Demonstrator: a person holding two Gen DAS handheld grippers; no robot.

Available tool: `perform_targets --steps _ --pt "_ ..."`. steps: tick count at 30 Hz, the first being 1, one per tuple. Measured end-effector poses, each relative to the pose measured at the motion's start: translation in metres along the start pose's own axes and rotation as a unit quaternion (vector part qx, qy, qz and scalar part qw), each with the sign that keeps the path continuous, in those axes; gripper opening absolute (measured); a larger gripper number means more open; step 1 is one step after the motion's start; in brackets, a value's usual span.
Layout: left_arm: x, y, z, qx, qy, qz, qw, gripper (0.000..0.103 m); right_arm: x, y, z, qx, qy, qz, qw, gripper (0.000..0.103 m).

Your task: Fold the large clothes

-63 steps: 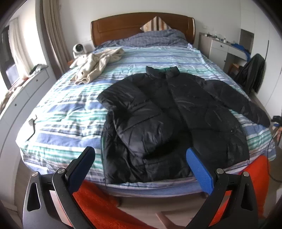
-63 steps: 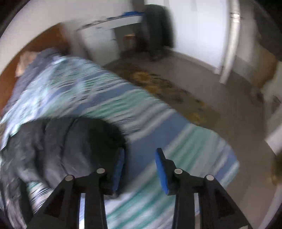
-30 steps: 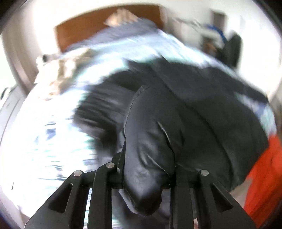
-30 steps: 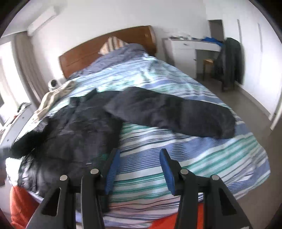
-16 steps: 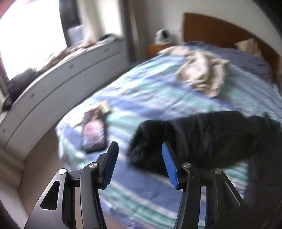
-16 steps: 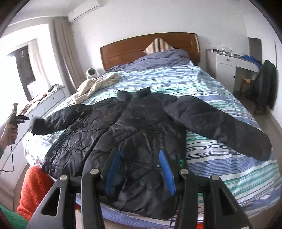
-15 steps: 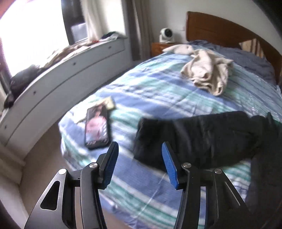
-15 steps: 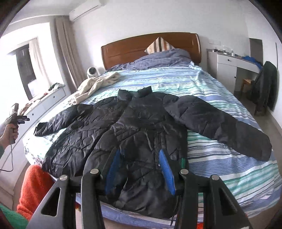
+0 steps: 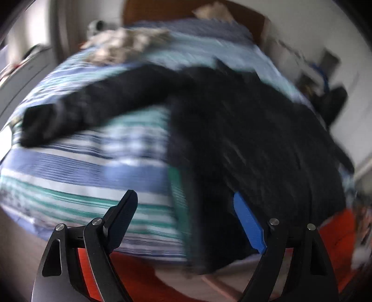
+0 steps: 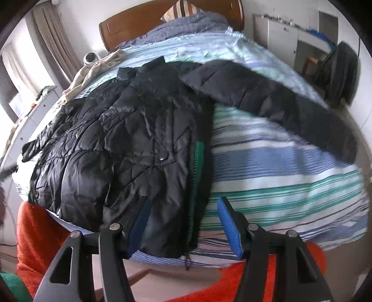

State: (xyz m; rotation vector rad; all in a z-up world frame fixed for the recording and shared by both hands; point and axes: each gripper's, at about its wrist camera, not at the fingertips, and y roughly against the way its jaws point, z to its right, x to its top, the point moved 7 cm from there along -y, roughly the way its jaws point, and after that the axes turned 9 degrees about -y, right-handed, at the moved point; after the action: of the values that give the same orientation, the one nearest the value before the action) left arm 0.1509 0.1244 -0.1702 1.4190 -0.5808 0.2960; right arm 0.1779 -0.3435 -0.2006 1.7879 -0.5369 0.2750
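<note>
A black puffer jacket (image 10: 130,130) lies face up on the striped bed, both sleeves spread out, its hem hanging over the bed's foot edge. Its right sleeve (image 10: 274,102) stretches toward the right. In the blurred left wrist view the jacket (image 9: 255,130) fills the right side, and its left sleeve (image 9: 93,109) reaches left. My left gripper (image 9: 186,216) is open and empty, just short of the jacket's lower left hem. My right gripper (image 10: 183,223) is open and empty, its jaws standing either side of the jacket's lower right hem corner.
The striped duvet (image 10: 279,167) covers the bed. A beige garment (image 10: 93,69) lies near the pillows by the wooden headboard (image 10: 144,21). An orange rug (image 10: 39,234) lies on the floor at the bed's foot. A white desk and dark chair (image 10: 337,67) stand right.
The left gripper has swung back from the left sleeve's end toward the jacket's lower hem. The right gripper has moved closer to the hem's right corner. Both stay open.
</note>
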Motion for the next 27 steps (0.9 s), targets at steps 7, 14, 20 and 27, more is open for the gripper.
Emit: perform_targets --steps 7,14,20,27 --pt "-0.015 -0.012 0.028 0.04 -0.036 -0.026 0.9982 0.085 -0.017 0.001 0.005 -0.049 0.005 -0.011 0.999 0.061" --pt "0.009 0.047 0.029 0.052 -0.02 0.057 0.9968 0.096 -0.003 0.047 -0.014 -0.027 0.004 0.047 0.999 0.073" --pt "0.036 0.068 0.044 0.039 -0.011 0.124 0.9915 0.097 0.015 0.066 -0.043 0.008 -0.008 0.093 0.996 0.073" --pt "0.026 0.054 0.069 0.006 0.036 0.102 0.9941 0.098 -0.001 0.055 -0.059 -0.024 0.022 0.087 0.996 0.073"
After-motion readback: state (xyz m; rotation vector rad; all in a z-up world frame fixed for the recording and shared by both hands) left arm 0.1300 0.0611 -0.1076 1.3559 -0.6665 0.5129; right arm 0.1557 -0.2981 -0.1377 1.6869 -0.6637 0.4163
